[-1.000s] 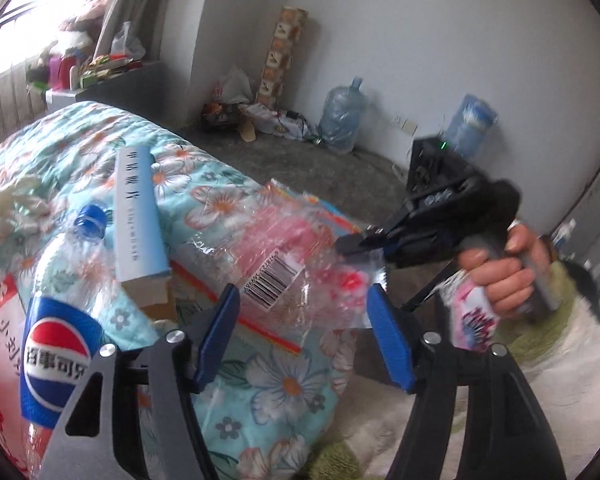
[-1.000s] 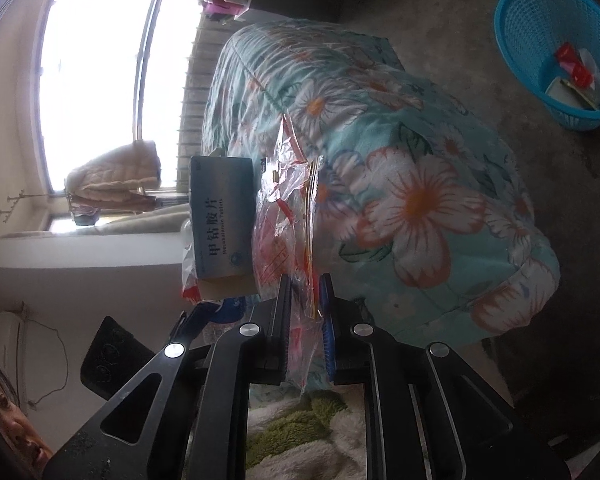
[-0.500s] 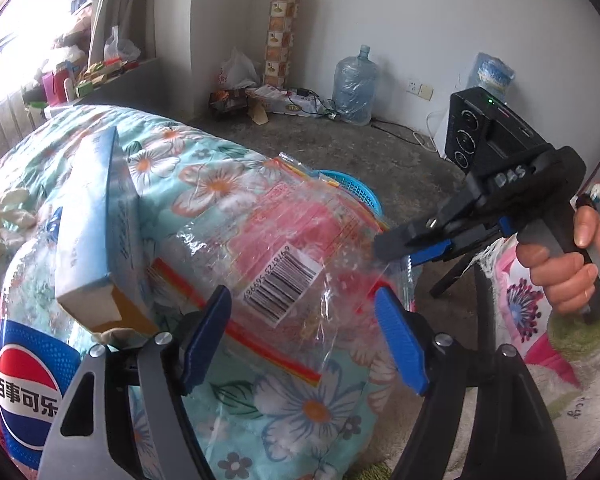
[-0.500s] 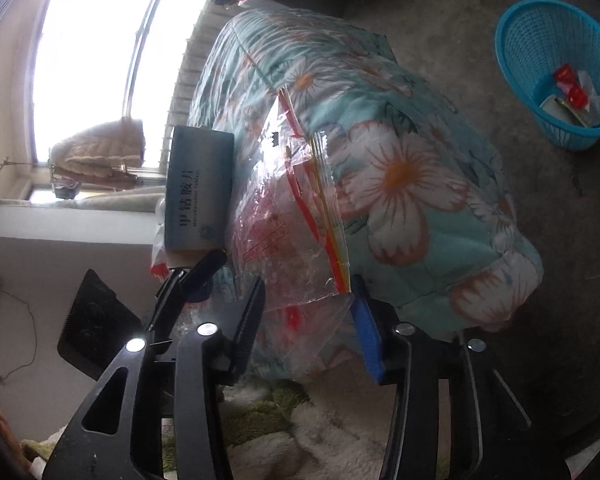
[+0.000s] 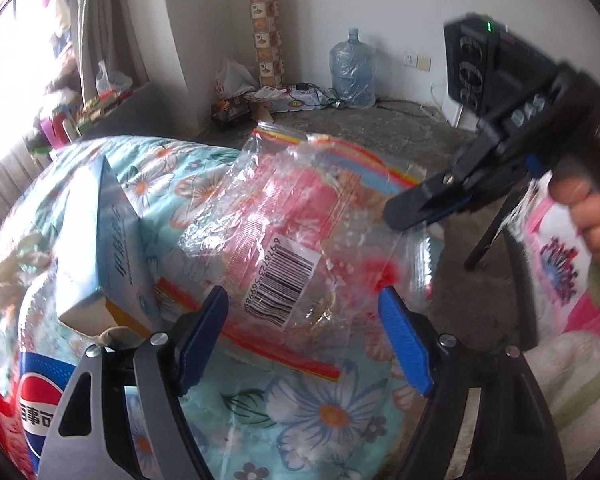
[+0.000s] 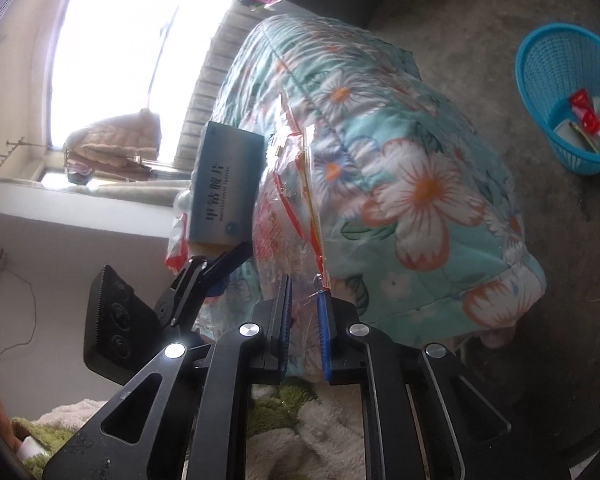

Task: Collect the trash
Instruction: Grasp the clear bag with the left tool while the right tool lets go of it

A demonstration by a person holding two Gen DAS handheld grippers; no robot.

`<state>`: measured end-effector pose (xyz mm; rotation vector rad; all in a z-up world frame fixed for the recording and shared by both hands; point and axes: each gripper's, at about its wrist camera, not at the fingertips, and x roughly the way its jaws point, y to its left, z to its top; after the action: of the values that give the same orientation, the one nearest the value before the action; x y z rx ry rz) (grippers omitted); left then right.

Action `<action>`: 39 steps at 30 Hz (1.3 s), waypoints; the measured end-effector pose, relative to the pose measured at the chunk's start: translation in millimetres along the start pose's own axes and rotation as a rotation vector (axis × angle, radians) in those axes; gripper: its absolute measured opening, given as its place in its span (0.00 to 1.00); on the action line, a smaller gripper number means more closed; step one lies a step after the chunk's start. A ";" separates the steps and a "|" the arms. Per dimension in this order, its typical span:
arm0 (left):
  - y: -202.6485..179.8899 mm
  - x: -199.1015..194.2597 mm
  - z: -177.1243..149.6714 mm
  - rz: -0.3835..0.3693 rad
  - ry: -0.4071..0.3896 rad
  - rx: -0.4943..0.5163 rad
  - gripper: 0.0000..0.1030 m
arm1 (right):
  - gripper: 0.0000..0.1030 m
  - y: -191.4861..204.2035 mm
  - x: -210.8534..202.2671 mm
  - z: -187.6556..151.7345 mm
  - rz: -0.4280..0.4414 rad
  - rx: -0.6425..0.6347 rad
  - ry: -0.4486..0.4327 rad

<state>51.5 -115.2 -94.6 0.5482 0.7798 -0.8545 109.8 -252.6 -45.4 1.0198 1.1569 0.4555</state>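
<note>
A crumpled clear plastic bag (image 5: 300,232) with red print and a barcode lies on a flowered quilt (image 5: 320,408). My left gripper (image 5: 302,296) hovers over its near edge. Its jaws are opening, wide apart on either side of the bag, and the pads touch nothing. My right gripper (image 6: 304,292) comes in from the bag's right edge, jaws closing, with the thin plastic (image 6: 284,232) pinched between the blue pads. In the left wrist view the right gripper (image 5: 396,210) shows its tips together on that edge, held by a hand (image 5: 596,216).
A pale blue carton (image 5: 104,240) leans on the quilt left of the bag, above a Pepsi bottle (image 5: 40,400). A blue mesh basket (image 6: 568,100) holding wrappers stands on the concrete floor beyond the quilt. A water jug (image 5: 352,68) and clutter line the far wall.
The right gripper opened around the bag's edge, then closed on it again. The left gripper moved down and closer to the bag, its jaws a little wider.
</note>
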 end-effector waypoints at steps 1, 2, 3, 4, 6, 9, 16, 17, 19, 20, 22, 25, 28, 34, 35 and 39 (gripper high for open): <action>-2.0 1.6 -0.9 0.015 0.002 0.016 0.73 | 0.15 0.2 0.2 0.0 0.004 -0.002 0.002; -4.0 3.3 -1.2 0.035 0.003 0.034 0.73 | 0.15 0.7 0.9 0.2 0.005 0.000 0.003; -5.1 4.6 -1.5 0.049 0.003 0.046 0.73 | 0.15 -0.1 1.3 0.3 0.003 0.002 0.003; -5.5 5.3 -1.6 0.055 0.002 0.050 0.73 | 0.15 -2.0 0.3 1.4 0.002 0.005 0.003; -3.0 6.2 -1.8 0.056 -0.004 0.039 0.73 | 0.16 -4.4 0.9 0.9 0.005 0.012 0.005; 2.9 4.2 -1.0 0.035 -0.014 0.003 0.73 | 0.18 -6.6 2.6 0.7 0.016 0.025 0.005; 15.1 -1.3 4.1 -0.019 -0.036 -0.053 0.51 | 0.24 -17.6 -2.7 -0.3 0.032 0.048 -0.003; 18.3 -2.7 5.0 -0.028 -0.042 -0.073 0.47 | 0.24 -19.6 -3.0 -0.5 0.031 0.053 -0.003; 21.5 -4.2 6.8 -0.042 -0.047 -0.114 0.38 | 0.24 -23.0 -2.9 -1.5 0.030 0.062 -0.004; 26.2 -5.9 7.7 -0.052 -0.052 -0.143 0.36 | 0.24 -25.0 -2.7 -2.0 0.029 0.069 -0.005; 32.1 -9.3 9.4 -0.067 -0.062 -0.177 0.28 | 0.24 -29.4 -3.1 -2.6 0.027 0.082 -0.010; 37.5 -15.3 9.9 -0.078 -0.079 -0.207 0.25 | 0.21 -34.3 -2.3 -3.2 0.027 0.108 -0.019; 40.0 -21.8 11.7 -0.081 -0.096 -0.219 0.23 | 0.09 -37.4 -2.4 -4.1 0.034 0.117 -0.018; 46.0 -37.1 13.1 -0.092 -0.143 -0.248 0.18 | 0.04 -22.0 -13.8 -3.6 -0.005 0.077 -0.068; 46.4 -39.2 13.8 -0.097 -0.151 -0.255 0.17 | 0.04 -19.6 -18.5 -3.0 -0.011 0.073 -0.085; 47.8 -49.1 18.8 -0.122 -0.186 -0.276 0.17 | 0.02 -12.4 -37.7 1.7 -0.039 0.068 -0.157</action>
<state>77.6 -79.7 -38.9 0.1758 0.7503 -0.8785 94.7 -288.1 -35.7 1.0708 1.0560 0.3013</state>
